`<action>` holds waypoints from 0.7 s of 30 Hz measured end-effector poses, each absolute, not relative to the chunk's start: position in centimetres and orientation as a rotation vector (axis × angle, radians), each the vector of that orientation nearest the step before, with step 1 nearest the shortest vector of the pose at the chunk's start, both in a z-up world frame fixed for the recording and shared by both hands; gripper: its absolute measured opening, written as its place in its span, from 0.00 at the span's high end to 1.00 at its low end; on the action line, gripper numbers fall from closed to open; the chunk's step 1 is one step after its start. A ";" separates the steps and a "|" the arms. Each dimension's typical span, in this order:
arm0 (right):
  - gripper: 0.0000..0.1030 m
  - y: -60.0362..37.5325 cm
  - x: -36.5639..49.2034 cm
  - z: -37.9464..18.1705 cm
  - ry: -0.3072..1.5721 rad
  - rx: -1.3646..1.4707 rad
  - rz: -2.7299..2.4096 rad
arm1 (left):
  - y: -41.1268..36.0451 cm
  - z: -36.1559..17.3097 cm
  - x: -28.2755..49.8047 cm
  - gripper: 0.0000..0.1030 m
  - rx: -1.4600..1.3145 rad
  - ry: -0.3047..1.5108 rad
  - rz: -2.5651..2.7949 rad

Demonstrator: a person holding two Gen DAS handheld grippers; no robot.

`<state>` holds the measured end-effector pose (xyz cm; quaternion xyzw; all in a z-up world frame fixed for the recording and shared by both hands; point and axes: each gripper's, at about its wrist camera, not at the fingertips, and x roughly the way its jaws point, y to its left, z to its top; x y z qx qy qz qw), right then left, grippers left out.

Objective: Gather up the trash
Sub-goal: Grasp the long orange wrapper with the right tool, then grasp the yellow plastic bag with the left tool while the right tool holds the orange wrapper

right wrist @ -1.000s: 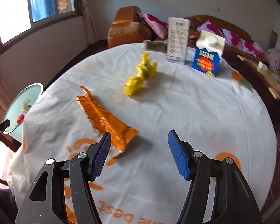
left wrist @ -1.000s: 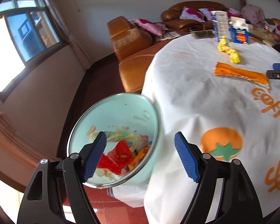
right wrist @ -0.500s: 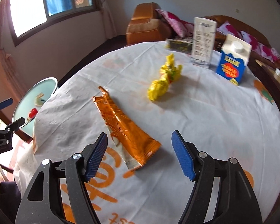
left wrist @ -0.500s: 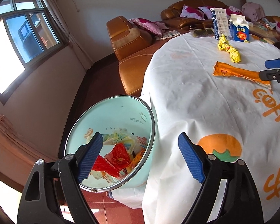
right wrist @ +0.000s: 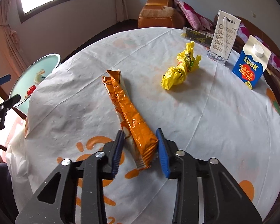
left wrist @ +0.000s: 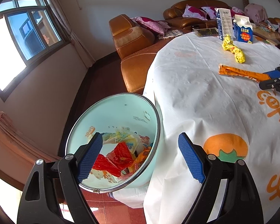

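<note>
An orange snack wrapper (right wrist: 127, 112) lies on the round table; it also shows in the left wrist view (left wrist: 240, 72). My right gripper (right wrist: 141, 145) has its jaws narrowed around the wrapper's near end, with small gaps still showing at the pads. A crumpled yellow wrapper (right wrist: 181, 69) lies farther back. My left gripper (left wrist: 140, 156) is open and empty, above the rim of a mint-green trash bin (left wrist: 121, 108) holding several wrappers, beside the table edge.
A blue milk carton (right wrist: 251, 65), a white carton (right wrist: 224, 37) and a dark packet (right wrist: 196, 36) stand at the table's far side. The white tablecloth (right wrist: 214, 121) has orange prints. Brown sofas (left wrist: 134, 43) sit behind. A window (left wrist: 31, 31) is at left.
My right gripper moved forward onto the orange wrapper's near end and its jaws narrowed around it. My left gripper stayed open over the bin, shifting slightly.
</note>
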<state>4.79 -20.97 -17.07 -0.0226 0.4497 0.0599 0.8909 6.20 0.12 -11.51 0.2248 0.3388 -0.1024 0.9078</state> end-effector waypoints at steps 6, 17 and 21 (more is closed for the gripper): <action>0.87 -20.4 3.9 -16.9 0.912 -0.055 0.124 | -0.1 -11.1 6.4 0.21 0.460 0.689 -0.212; 0.88 -26.6 -0.4 -12.6 0.730 0.088 -0.041 | -6.4 -8.2 7.6 0.18 0.427 0.627 -0.288; 0.88 -30.9 -1.5 -12.7 0.713 0.124 -0.164 | -12.3 -7.5 7.5 0.12 0.436 0.594 -0.364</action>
